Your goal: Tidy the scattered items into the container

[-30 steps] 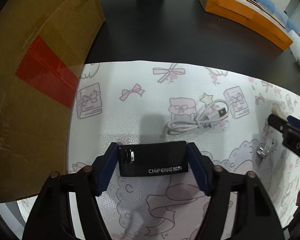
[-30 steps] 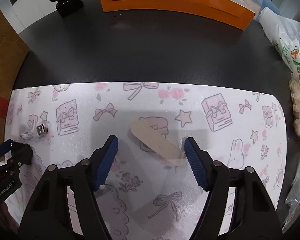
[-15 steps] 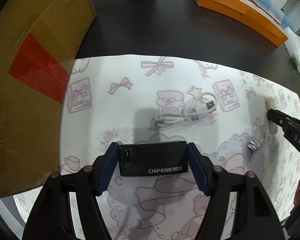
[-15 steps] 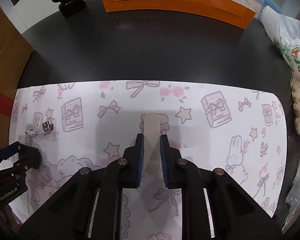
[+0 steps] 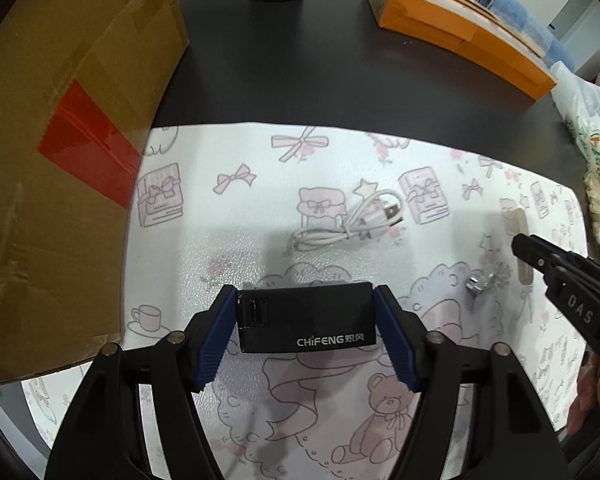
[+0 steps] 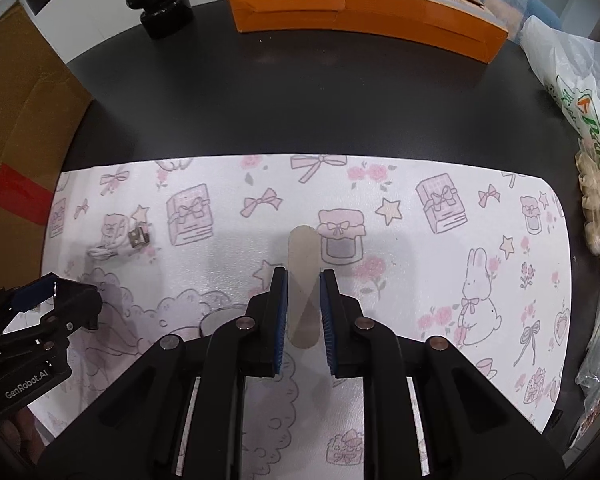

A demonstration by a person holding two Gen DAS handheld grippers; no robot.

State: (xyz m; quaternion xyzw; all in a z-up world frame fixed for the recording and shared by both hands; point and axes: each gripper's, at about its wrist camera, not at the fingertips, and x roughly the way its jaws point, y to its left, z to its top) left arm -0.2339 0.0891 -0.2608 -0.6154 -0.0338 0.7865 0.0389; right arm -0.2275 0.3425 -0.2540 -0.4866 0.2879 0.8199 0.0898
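Over the patterned mat (image 6: 420, 280), left claw (image 5: 305, 320) clamped on black CHiFENG device (image 5: 306, 322), right claw (image 6: 303, 312) pinching wooden stick (image 6: 302, 280), white cable (image 5: 348, 226) between, cardboard box (image 5: 60, 140) at left edge, dark desk (image 6: 300, 100) bare beyond.

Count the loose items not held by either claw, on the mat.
2. The white cable lies coiled mid-mat, and a small metal piece sits to its right, near the right claw. More may be hidden under the claws.
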